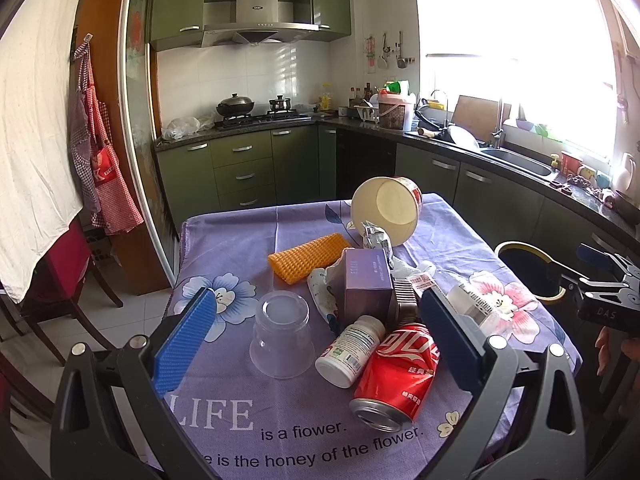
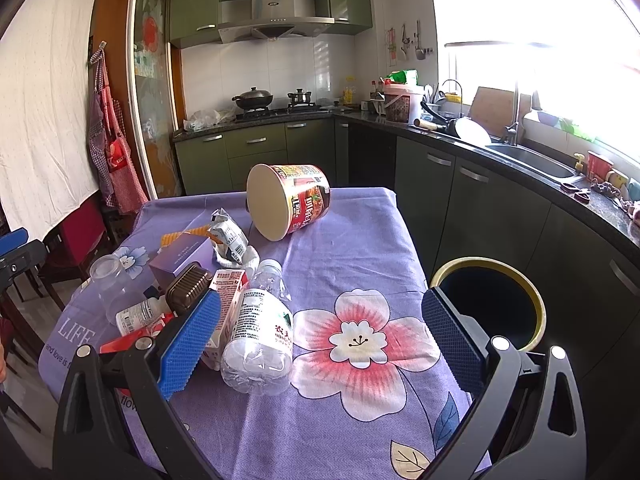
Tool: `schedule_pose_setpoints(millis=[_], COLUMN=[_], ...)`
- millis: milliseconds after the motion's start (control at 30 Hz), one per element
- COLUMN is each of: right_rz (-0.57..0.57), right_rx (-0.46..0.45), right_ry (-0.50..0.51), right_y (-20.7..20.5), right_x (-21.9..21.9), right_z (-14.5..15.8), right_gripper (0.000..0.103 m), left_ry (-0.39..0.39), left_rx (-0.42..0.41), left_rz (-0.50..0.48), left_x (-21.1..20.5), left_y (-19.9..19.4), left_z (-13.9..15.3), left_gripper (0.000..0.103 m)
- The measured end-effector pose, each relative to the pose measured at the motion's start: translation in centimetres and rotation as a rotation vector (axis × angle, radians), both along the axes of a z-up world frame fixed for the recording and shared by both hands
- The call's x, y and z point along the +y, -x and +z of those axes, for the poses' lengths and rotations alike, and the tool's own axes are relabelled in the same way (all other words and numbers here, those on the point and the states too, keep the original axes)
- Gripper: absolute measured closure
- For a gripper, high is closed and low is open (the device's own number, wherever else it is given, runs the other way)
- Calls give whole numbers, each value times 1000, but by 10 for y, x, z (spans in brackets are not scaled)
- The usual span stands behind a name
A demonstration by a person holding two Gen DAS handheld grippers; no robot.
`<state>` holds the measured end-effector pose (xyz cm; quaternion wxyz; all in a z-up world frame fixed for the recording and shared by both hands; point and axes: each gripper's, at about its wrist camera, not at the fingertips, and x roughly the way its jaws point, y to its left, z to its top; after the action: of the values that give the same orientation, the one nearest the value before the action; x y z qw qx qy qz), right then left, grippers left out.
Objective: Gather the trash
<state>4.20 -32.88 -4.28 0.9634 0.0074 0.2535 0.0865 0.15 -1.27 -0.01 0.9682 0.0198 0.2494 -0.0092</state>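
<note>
both tongs wide, holding nothing: left tongs over red can and pill bottle. right tongs near water bottle; bin right of desk.

My left wrist camera looks from the table's near edge toward the stove wall, close over the can and the cup. My right wrist camera sits further right at the same edge, facing the same way, with the bin off the table's right side. Both views share the tub at the far edge and the central pile.
</note>
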Motion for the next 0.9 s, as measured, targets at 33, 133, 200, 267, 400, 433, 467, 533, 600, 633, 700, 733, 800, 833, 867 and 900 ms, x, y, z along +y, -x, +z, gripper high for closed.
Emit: schedule_pose_setpoints(millis=[33,133,200,267,400,433,467,533,600,633,700,733,800,833,867,900], right_rz=[0,0,1,0,-1,0,0,1,1,1,0,0,1,0,0,-1], right_rx=[0,1,1,1,1,1,2,2,2,2,2,3,2,3,3,4], right_ry=[0,0,0,1,1,1,0,0,0,-1,0,0,-1,-1,0,0], right_y=[0,0,0,0,0,0,0,-1,-1,-1,-1,-1,-1,-1,-2,-2], right_x=[0,0,0,0,0,0,0,0,0,0,0,0,0,0,0,0], right_z=[-1,-1,-1,0,0,0,0,-1,-2,-1,-1,-2,-1,-2,-2,-2], right_gripper=[4,4,4,4,4,4,4,4,4,4,4,4,4,4,4,4], left_ry=[0,-2,0,-1,-1,-2,-2,-2,-1,-1,-2,-2,-2,-2,-2,-3], left_rx=[1,1,1,1,1,1,1,2,1,1,2,2,2,3,3,4], left_rz=[-1,-2,-2,-2,-2,-1,-1,-2,-2,-2,-1,-2,-2,-2,-3,-4], left_x=[-1,-1,-1,-1,-1,-1,-2,-2,-1,-1,-1,-2,-2,-2,-2,-2], left_y=[0,0,0,0,0,0,1,1,0,0,0,0,0,0,0,0], left_z=[0,-1,-1,-1,-1,-1,-1,-1,0,-1,0,-1,-1,-1,-2,-2], left_gripper=[6,6,6,6,6,6,6,6,6,6,6,6,6,6,6,6])
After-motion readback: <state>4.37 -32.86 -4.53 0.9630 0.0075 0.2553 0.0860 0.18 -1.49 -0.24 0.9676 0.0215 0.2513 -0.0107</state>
